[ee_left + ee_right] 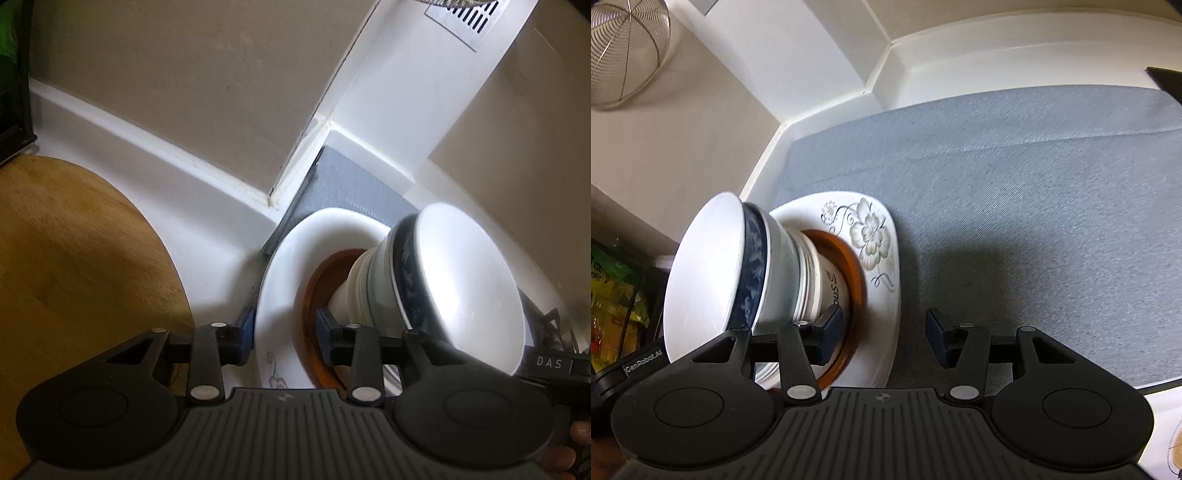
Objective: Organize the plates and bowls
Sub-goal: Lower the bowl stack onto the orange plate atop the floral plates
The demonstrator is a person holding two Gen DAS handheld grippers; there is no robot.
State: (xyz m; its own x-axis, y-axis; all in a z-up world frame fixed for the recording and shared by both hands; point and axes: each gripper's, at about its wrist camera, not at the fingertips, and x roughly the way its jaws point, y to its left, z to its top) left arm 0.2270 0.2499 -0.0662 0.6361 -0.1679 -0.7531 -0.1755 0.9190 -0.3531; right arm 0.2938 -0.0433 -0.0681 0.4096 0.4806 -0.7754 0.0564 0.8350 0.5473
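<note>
Carefully now. Tall pile of bowls point(461, 280) sitting on a brown plate point(321, 269), on top of a white plate point(280, 258) with flowers, all at the corner of the grey mat point(1034, 177) on the counter point(207, 236). Hard to tell whether resting on the mat or just above it.

Left gripper point(284, 332) closed on the edge of the plates, by the look of it: one pad under the white plate, one pad on the brown plate. Right gripper point(884, 332) open around the other edge, one pad close to the bottom bowl, the other pad off the white plate, not touching.

Held on one side only. Danger of tilting the plates and sliding the bowls off with any lift now. Danger of slipping too: smooth plates, small pads, heavy pile. Also a chance of bumping the bottom bowl with the right pad and knocking the pile over toward the wall. Better to close the right side first, then move both slowly and flat.
</note>
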